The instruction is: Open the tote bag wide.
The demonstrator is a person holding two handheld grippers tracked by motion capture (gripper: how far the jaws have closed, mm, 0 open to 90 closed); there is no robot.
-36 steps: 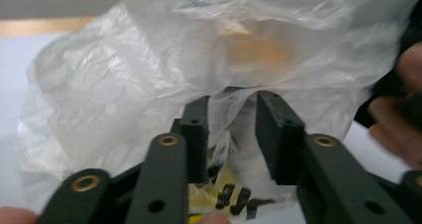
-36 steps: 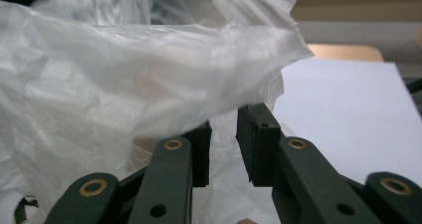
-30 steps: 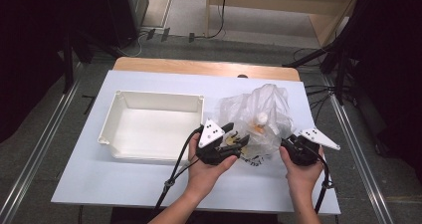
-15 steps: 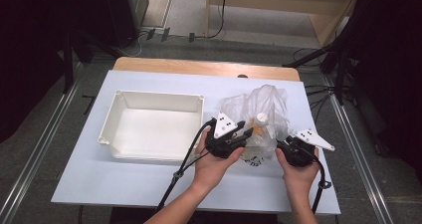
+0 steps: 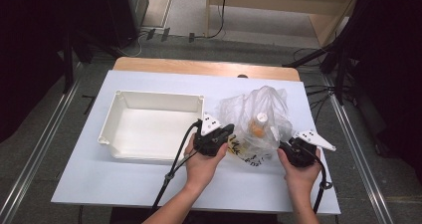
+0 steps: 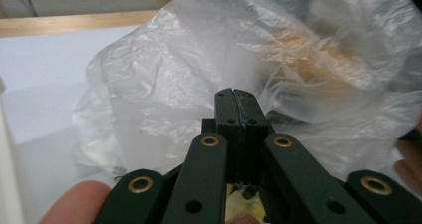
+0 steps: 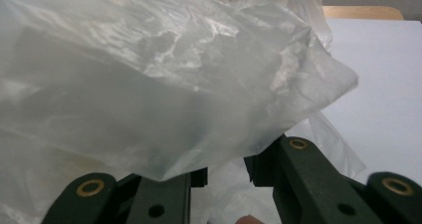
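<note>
High view: both grippers working at a clear plastic bag
Left gripper, jaws just closing, is pinching the bag's film; right gripper is gripping its other edge

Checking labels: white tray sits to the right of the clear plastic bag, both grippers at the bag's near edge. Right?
Wrong on the side. In the high view the white tray sits to the left of the clear plastic bag. The rest holds: the left gripper and the right gripper are both at the bag's near edge.

One bag, one tray, perhaps one bottle
</note>
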